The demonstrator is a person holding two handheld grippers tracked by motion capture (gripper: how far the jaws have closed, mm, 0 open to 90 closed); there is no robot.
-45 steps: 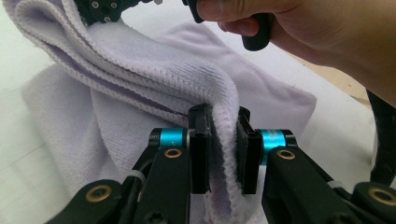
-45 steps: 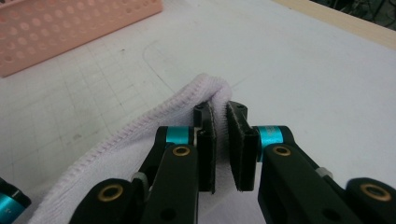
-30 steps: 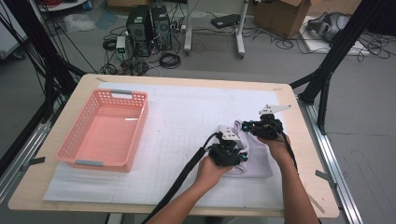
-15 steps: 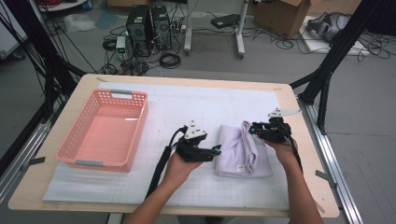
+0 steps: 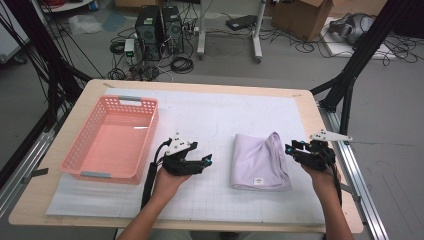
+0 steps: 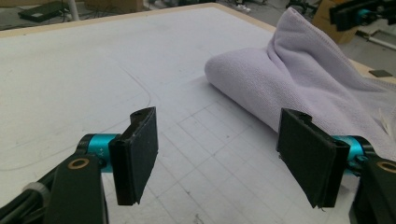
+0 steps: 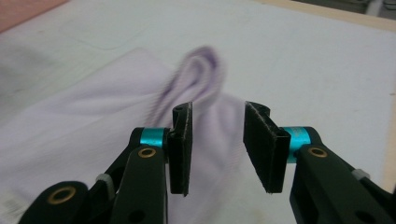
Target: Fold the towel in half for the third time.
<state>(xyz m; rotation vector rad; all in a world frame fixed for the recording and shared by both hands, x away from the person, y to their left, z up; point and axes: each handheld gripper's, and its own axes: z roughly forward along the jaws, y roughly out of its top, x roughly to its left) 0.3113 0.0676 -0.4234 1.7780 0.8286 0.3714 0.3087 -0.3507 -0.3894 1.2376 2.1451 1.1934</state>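
Note:
A lavender towel (image 5: 260, 162) lies folded on the white gridded mat (image 5: 225, 112), with a small label near its front edge. One corner at its far right stands up in a soft ridge (image 7: 201, 70). My left gripper (image 5: 206, 161) rests to the left of the towel and apart from it, its jaws wide open with nothing between them (image 6: 224, 154). The towel's rolled edge (image 6: 299, 79) lies beyond its right jaw. My right gripper (image 5: 292, 150) sits at the towel's right edge, open (image 7: 217, 140), with the raised ridge just past its tips.
A pink plastic basket (image 5: 82, 150) stands at the left of the table with nothing in it. The wooden table edge (image 5: 200, 85) frames the mat. Beyond the table are computer towers, cables and a cardboard box on the floor.
My left gripper has drawn away to the left of the towel and now stands open. The right gripper has shifted right to the towel's edge. The towel now lies folded flat.

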